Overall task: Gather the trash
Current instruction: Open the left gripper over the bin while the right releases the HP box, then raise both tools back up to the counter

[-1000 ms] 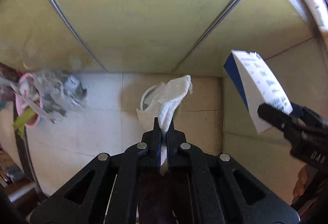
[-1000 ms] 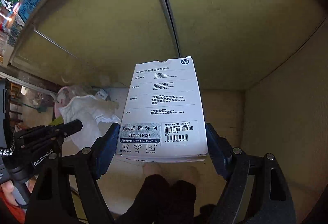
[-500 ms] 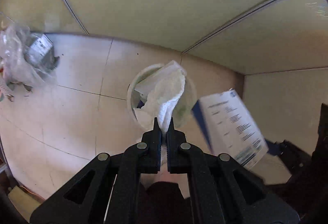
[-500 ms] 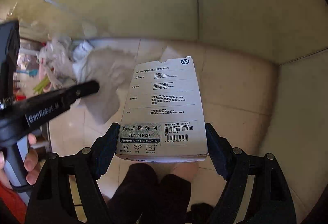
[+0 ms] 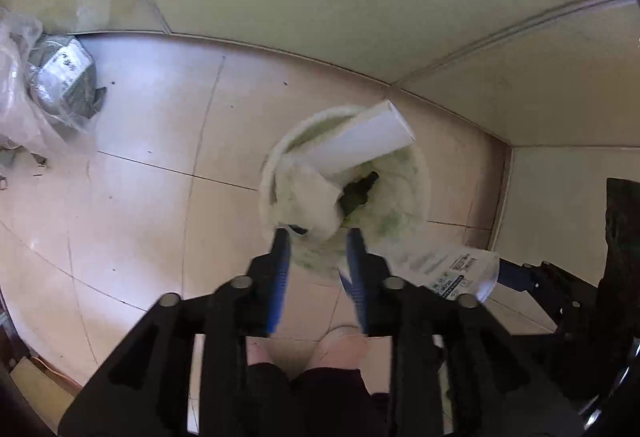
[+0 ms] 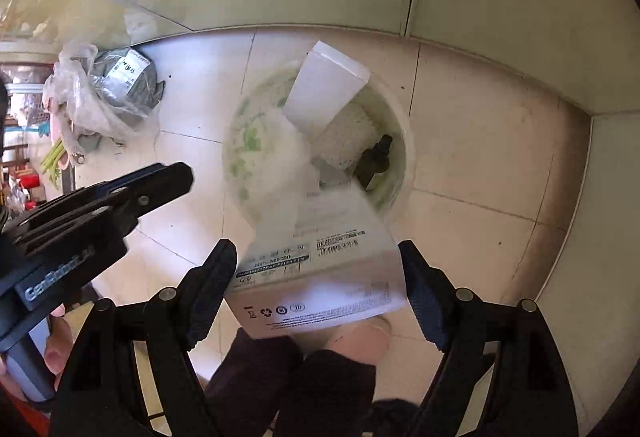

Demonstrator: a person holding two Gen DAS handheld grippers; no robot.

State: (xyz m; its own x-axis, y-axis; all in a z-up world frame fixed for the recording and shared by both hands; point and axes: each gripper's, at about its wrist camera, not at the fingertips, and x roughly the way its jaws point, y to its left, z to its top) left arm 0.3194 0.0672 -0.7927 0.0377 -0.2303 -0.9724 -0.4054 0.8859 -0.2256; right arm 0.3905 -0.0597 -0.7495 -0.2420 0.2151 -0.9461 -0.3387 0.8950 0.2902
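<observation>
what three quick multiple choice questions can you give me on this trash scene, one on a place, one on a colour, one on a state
1. Where is the white tissue?
A) flat on the floor tiles
B) inside the round bin
C) on a shelf

2. What colour are the pads of the left claw?
A) red
B) blue
C) yellow

3. What state is the left claw in?
A) open and empty
B) shut on a bottle
C) shut on a bag

Answers:
1. B, since the tissue lies crumpled within the bin's rim.
2. B, since the inner faces of both fingers show blue.
3. A, since the fingers stand apart above the bin with nothing between them.
</observation>
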